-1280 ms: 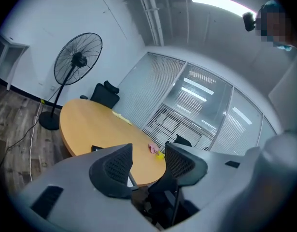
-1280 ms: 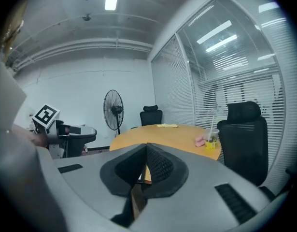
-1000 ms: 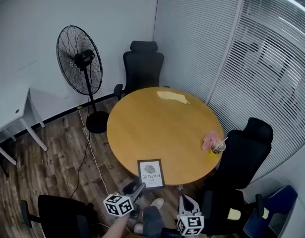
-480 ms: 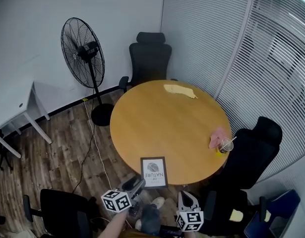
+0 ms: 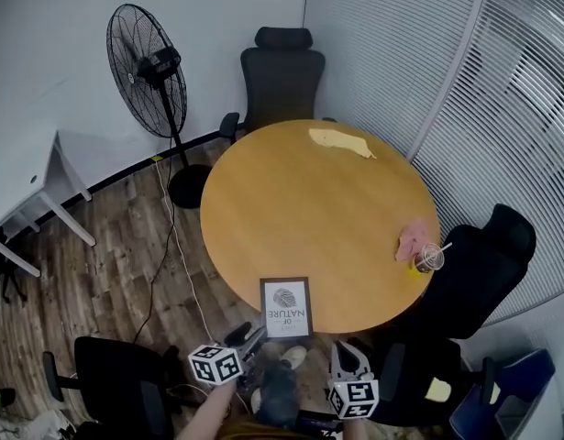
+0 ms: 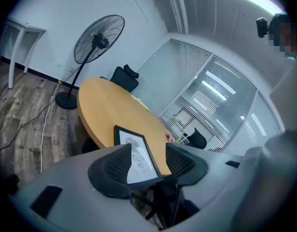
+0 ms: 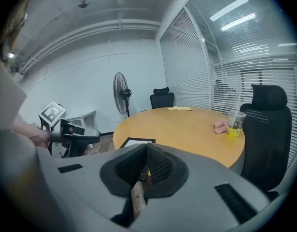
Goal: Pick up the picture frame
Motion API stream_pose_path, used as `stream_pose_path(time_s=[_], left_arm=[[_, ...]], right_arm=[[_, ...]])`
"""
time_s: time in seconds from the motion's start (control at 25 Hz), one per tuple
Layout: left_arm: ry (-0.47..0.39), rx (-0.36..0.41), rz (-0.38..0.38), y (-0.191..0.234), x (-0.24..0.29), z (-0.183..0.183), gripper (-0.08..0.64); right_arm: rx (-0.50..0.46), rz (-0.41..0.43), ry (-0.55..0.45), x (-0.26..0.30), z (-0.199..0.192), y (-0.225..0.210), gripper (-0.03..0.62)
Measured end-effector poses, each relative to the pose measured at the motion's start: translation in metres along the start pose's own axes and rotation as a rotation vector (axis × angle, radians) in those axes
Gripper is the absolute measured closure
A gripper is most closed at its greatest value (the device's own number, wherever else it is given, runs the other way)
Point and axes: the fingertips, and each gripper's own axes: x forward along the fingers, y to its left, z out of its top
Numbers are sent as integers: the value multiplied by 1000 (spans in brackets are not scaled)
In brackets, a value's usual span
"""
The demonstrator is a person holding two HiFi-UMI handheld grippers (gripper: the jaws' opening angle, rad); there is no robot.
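Picture frame (image 5: 286,307) nearer now, left gripper (image 6: 147,159) jaws spread, right gripper (image 7: 144,166) jaws together, cup (image 5: 428,258) of drink (image 7: 232,133)

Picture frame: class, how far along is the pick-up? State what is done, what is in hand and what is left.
Done: no lifting; the picture frame lies flat at the near edge of the round table. In hand: the left gripper, jaws apart, is aimed at the frame but not closed on it. The right gripper is shut and empty. Left: close on the frame, then lift.
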Motion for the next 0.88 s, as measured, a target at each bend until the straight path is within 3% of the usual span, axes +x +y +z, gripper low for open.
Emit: stream_pose_path(time_s=[0.32, 0.72, 0.88], left_arm=[[102, -79, 41, 36, 18, -30, 325], [221, -143, 56, 57, 53, -53, 321], [265, -203, 49, 66, 61, -67, 316]], right_arm=[[-72, 31, 89, 28, -22, -2, 580], [-58, 61, 145, 59, -32, -12, 580], [-59, 75, 162, 71, -34, -15, 580]])
